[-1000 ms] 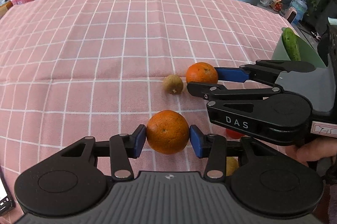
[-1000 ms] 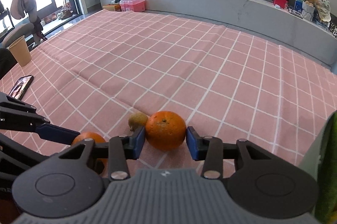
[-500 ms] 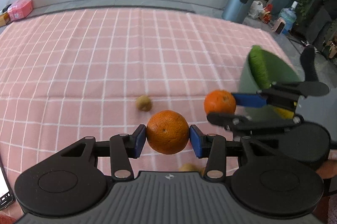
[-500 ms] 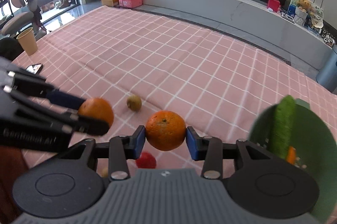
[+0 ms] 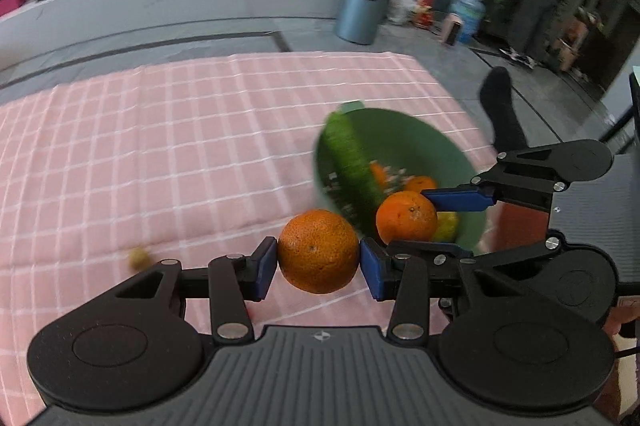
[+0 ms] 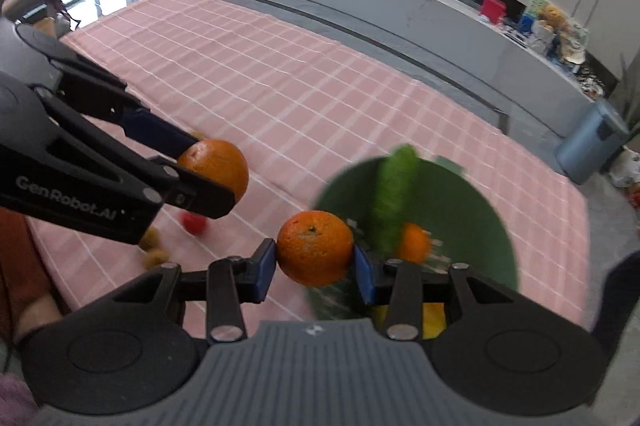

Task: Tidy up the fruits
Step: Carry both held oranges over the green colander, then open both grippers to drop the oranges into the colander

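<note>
on the pink checked cloth (image 5: 160, 154) sits a green bowl (image 5: 420, 142).

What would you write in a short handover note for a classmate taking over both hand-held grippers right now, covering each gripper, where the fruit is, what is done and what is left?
Left hand-held gripper: shut on an orange, held in the air short of the green bowl.
Right hand-held gripper: shut on a second orange, at the bowl's near edge.
Bowl: already holds a cucumber, a small orange fruit and something yellow.
On the pink checked cloth: a small brownish fruit, a red fruit and brownish pieces beside it.
Done: both oranges picked up.
Left: drop both oranges into the bowl, then likely collect the loose fruit.
</note>
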